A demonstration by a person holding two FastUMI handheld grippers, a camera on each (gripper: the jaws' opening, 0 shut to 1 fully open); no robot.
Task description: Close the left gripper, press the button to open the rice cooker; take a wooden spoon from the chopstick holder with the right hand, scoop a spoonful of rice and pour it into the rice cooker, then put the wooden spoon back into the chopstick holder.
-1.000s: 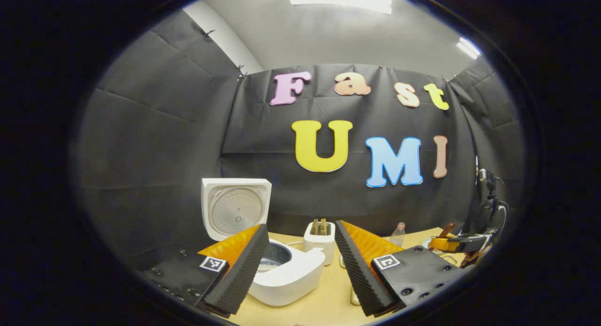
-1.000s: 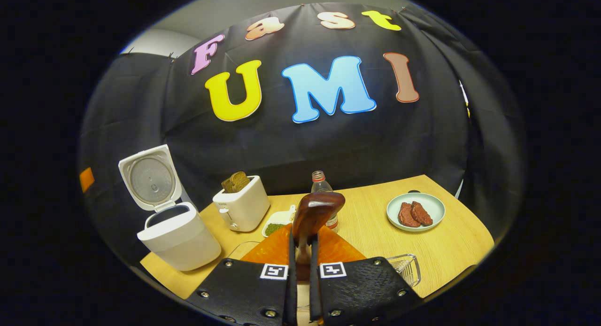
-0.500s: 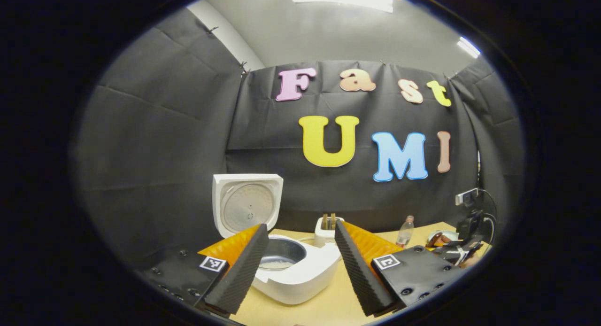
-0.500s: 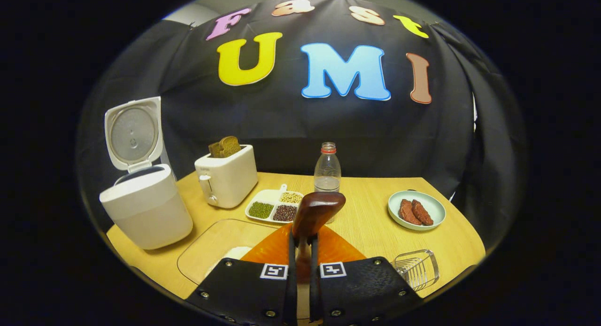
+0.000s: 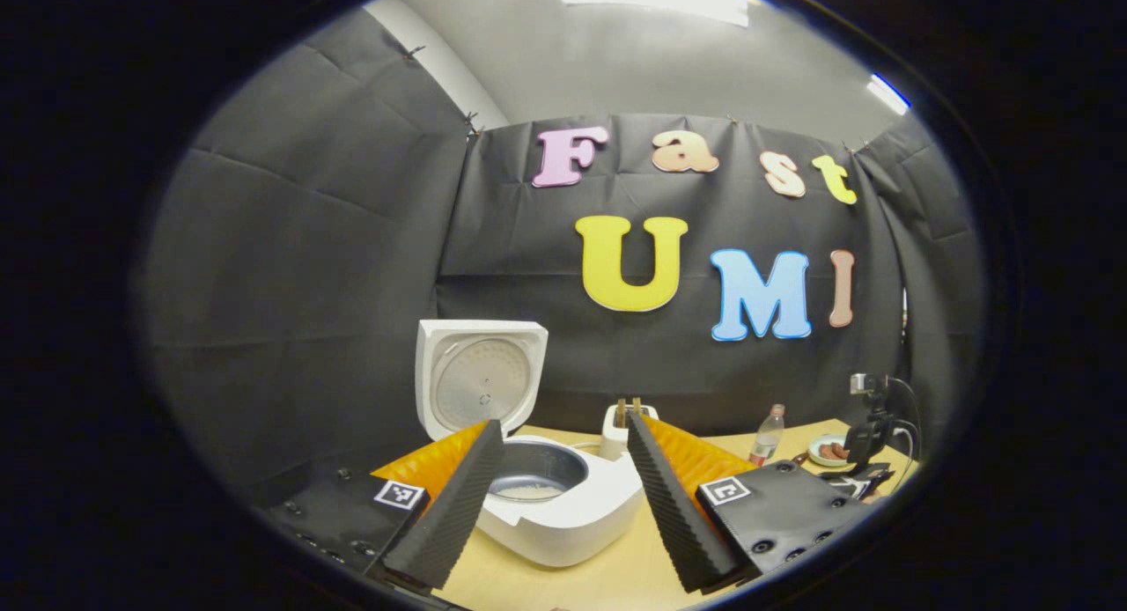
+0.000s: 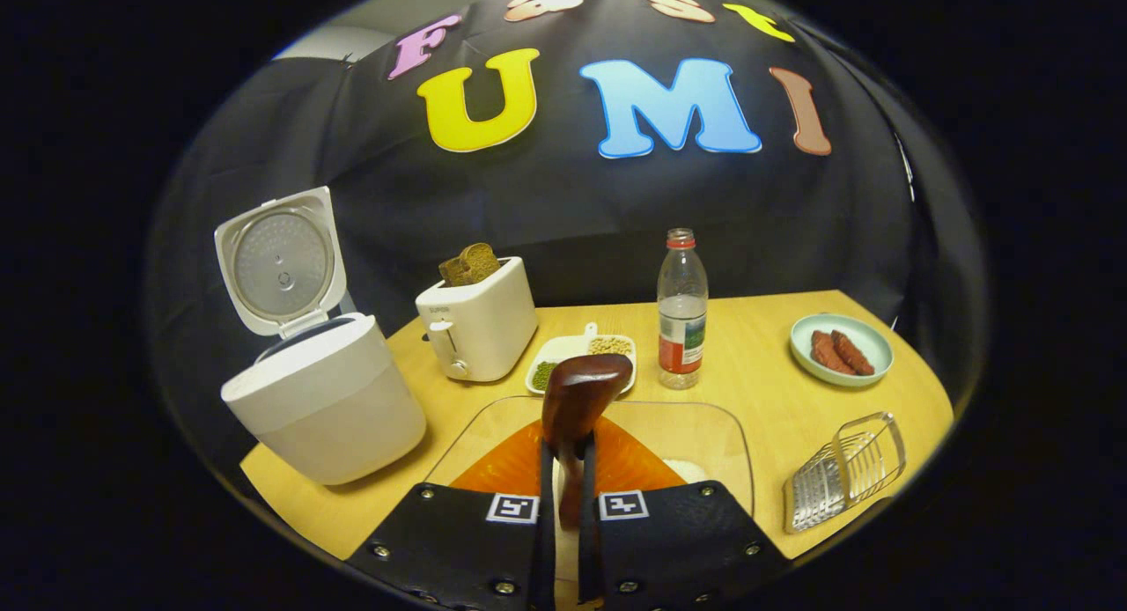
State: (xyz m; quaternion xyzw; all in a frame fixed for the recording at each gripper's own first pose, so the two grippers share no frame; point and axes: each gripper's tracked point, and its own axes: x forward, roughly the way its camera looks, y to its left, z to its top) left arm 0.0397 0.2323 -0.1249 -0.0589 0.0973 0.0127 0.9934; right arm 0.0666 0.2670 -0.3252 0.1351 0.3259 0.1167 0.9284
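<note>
The white rice cooker (image 5: pixel 563 514) stands open, lid (image 5: pixel 480 386) upright, with some rice in its pot (image 5: pixel 528 490). My left gripper (image 5: pixel 563 424) hangs open just before it, nothing between the fingers. My right gripper (image 6: pixel 567 452) is shut on the dark wooden spoon (image 6: pixel 579 398), which points up and forward above a glass tray (image 6: pixel 704 417) holding a patch of rice (image 6: pixel 682 468). In the right gripper view the open cooker (image 6: pixel 326 404) sits at the left, and the wire chopstick holder (image 6: pixel 845 474) lies at the right near the table's front edge.
On the wooden table (image 6: pixel 775 400) stand a white toaster (image 6: pixel 480 320) with bread, a divided dish of beans (image 6: pixel 607 347), a plastic bottle (image 6: pixel 682 307) and a plate of meat (image 6: pixel 841 351). The black cloth wall is close behind.
The right gripper with the spoon has moved away from the cooker toward the tray; the holder now shows larger at the right. The left gripper has drifted a little, staying open.
</note>
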